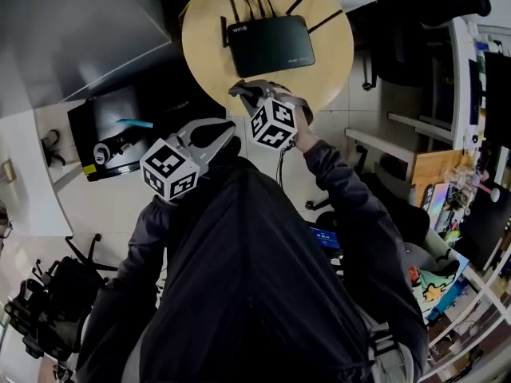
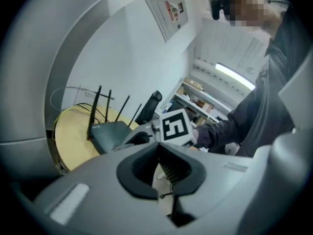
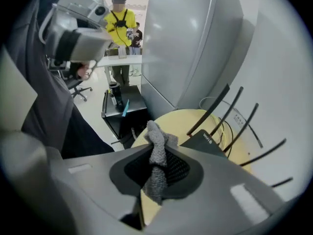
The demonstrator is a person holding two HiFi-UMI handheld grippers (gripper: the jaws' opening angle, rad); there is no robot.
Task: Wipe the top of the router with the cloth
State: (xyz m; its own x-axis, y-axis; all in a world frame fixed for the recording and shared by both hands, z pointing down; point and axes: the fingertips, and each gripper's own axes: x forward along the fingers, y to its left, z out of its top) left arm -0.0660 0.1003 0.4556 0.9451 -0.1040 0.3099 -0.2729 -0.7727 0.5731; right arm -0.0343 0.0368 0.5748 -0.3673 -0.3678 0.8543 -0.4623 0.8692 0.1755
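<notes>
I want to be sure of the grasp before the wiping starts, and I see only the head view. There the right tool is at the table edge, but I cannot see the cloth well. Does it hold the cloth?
Observer: Yes. The right gripper view shows the right tool shut on the grey cloth, with a bunch of it sticking out past the jaw tips.
Operator: Does the left tool carry anything?
Observer: No. In the left gripper view the left tool has its jaw tips together and nothing between the pads.
Operator: Is anybody else in the room?
Observer: Yes. The right gripper view shows a person in a yellow shirt standing behind a white desk, far back.
</notes>
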